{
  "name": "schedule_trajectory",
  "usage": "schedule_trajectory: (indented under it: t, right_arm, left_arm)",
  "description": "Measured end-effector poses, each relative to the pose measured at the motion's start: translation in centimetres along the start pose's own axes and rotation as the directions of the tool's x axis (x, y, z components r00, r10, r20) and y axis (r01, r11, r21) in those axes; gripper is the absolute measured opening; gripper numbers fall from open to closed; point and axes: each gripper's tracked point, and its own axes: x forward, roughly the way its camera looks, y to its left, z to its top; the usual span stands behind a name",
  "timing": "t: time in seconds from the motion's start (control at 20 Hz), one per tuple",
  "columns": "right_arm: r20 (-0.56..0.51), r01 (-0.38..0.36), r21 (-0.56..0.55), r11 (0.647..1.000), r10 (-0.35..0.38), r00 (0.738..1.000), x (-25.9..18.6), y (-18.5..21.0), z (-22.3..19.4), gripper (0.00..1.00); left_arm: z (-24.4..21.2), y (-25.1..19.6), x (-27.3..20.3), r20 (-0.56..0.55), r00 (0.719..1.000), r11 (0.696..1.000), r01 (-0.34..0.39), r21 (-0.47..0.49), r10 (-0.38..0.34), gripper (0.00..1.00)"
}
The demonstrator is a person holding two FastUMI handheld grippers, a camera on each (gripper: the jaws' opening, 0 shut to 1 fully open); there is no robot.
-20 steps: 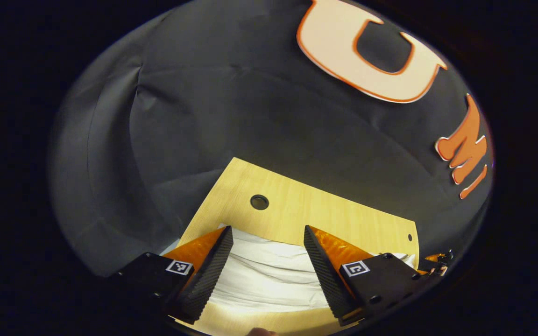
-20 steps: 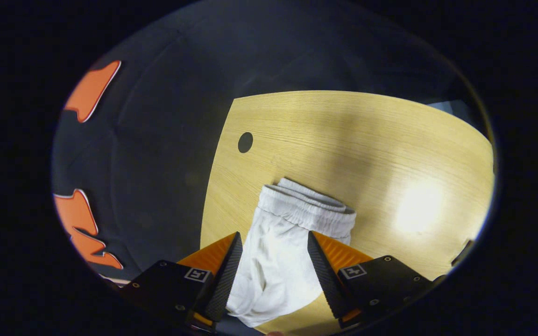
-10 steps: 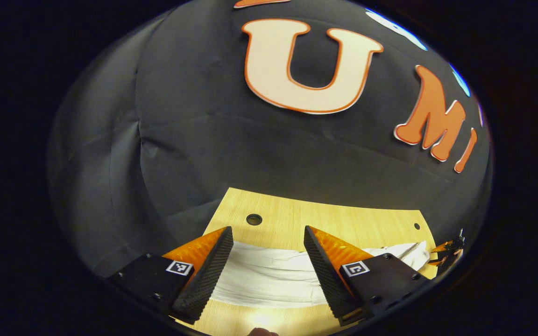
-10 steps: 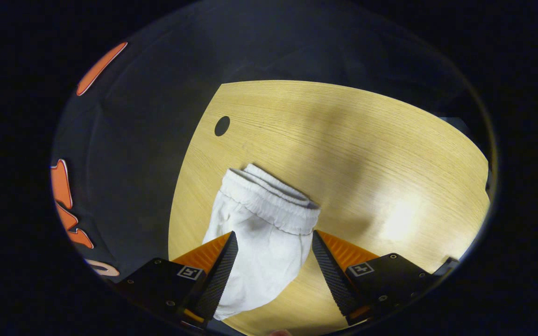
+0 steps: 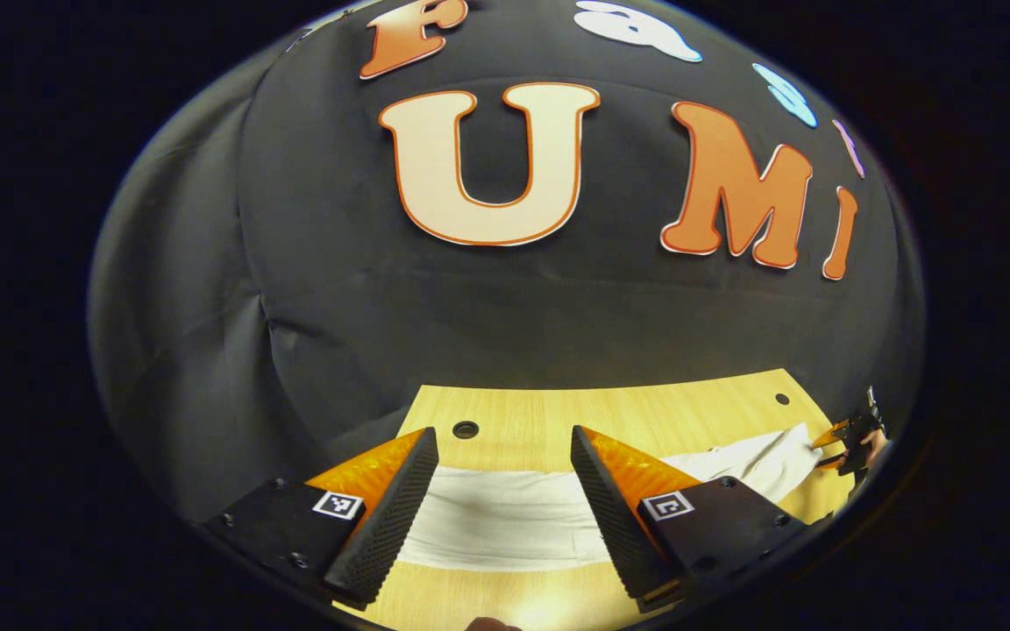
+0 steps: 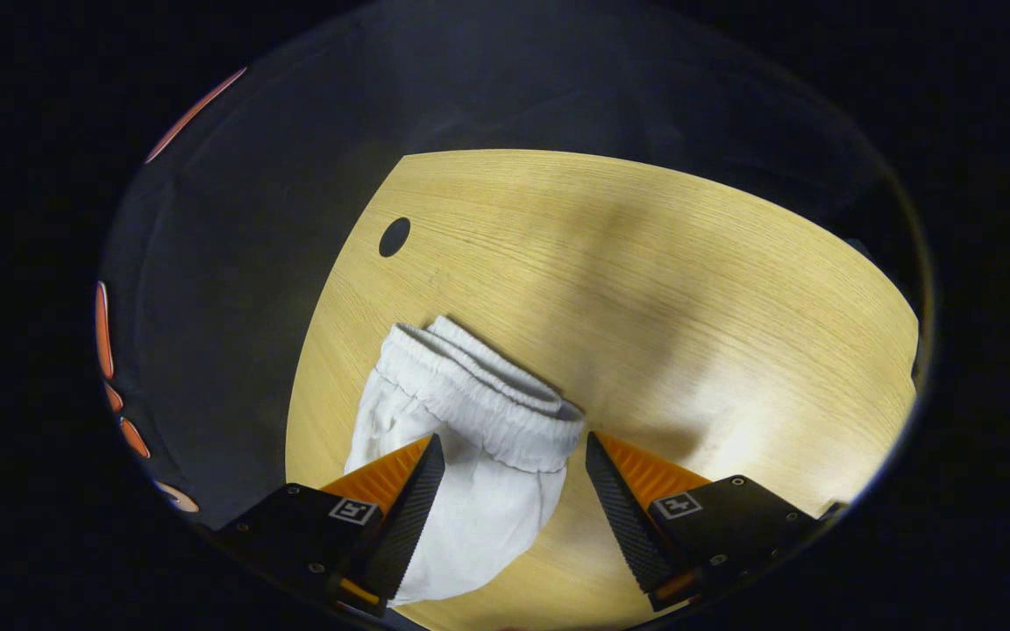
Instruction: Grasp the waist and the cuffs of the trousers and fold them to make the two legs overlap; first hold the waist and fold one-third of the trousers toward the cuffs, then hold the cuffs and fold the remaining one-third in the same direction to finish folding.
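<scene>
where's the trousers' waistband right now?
In the right gripper view the elastic waistband lies on the wooden table, just ahead of the open right gripper and a little toward its left finger, below the round table hole.

White trousers (image 6: 470,456) lie flat at lower centre of the right gripper view, elastic waist (image 6: 479,394) uppermost.

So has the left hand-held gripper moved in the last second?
Yes. The left hand-held gripper has tilted upward: in its view the table's hole and the trousers sit lower, with more booth wall above.
</scene>
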Motion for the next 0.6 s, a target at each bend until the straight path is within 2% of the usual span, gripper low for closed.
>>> schedule_trajectory:
  t: [0.2, 0.3, 0.4, 0.5, 0.55, 0.6]
  right_arm:
    - [0.020, -0.004, 0.032, 0.999, 0.004, 1.000, 0.9, 0.0, 0.7, 0.96]
    - [0.035, 0.022, 0.020, 1.000, -0.023, 0.999, 1.1, -0.7, 0.8, 0.92]
    - [0.030, 0.037, 0.019, 0.999, -0.038, 0.999, 1.4, -1.2, 0.7, 0.75]
    - [0.038, 0.014, 0.041, 0.999, -0.016, 0.999, 1.7, -1.5, 0.6, 0.40]
    - [0.041, -0.008, 0.064, 0.998, 0.005, 0.999, 1.4, -1.4, 0.7, 0.27]
    - [0.043, -0.027, 0.081, 0.996, 0.023, 0.999, 1.4, -1.5, 0.6, 0.22]
  left_arm:
    - [-1.1, -2.0, -2.1, -0.007, 1.000, 1.000, -0.007, 0.007, 0.007, 1.00]
    - [-1.4, -2.6, -2.7, -0.004, 1.000, 1.000, -0.019, 0.012, 0.020, 1.00]
    - [-2.1, -3.6, -3.3, -0.013, 1.000, 1.000, -0.017, -0.005, 0.017, 1.00]
    - [-3.1, -4.2, -3.8, -0.025, 0.999, 1.000, -0.021, -0.021, 0.020, 1.00]
    - [-3.4, -4.7, -4.1, -0.028, 0.999, 0.999, -0.020, -0.028, 0.019, 1.00]
    - [-3.8, -5.4, -4.2, -0.035, 0.999, 0.999, -0.014, -0.031, 0.013, 1.00]
